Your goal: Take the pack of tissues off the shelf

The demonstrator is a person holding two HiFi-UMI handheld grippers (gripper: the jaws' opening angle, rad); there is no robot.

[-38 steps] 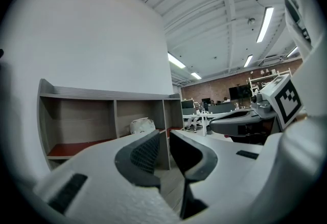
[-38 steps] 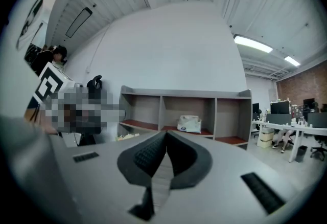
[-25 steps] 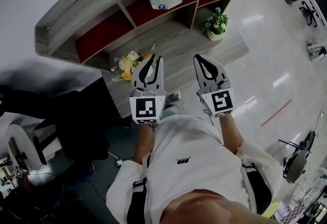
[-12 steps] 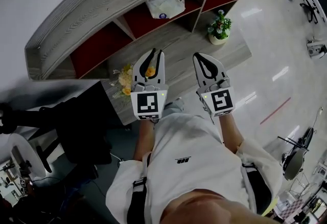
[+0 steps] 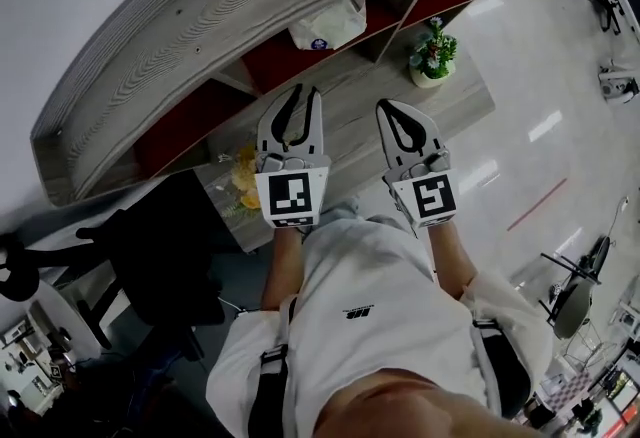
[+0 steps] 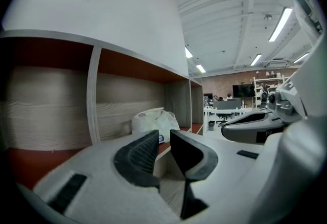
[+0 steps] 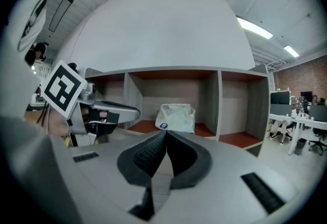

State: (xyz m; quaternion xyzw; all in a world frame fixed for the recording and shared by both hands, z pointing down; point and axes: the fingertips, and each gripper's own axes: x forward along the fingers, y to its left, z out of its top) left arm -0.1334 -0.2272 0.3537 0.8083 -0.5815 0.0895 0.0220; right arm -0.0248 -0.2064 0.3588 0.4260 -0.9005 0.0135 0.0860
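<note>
Tissue pack, white, soft plastic wrap, blue mark on the front (image 5: 328, 23): lay in the middle red-floored compartment of the grey wood-grain shelf (image 5: 180, 56), ahead of both grippers and well apart from either. Sat almost dead ahead of the right gripper (image 7: 165, 135) in its own view, just over the fingertips. Peeked out just left of the gap of the left gripper (image 6: 164, 138). Looked a little nearer the left gripper, judging from the head view. Seemed to lie broad side across the compartment, front facing out.

Left gripper: jaws slightly apart, nothing between them. Right gripper: jaws together at the tips, empty.

Had open room on both sides of the pack, upright dividers standing clear of it. Lower down, on the grey ledge: small potted plant in a white pot (image 5: 432, 54) off to the right of the right gripper, yellow flowers (image 5: 245, 166) just beside the left one. Probably called for a straight reach forward between those two, with jaws opened wider first.
</note>
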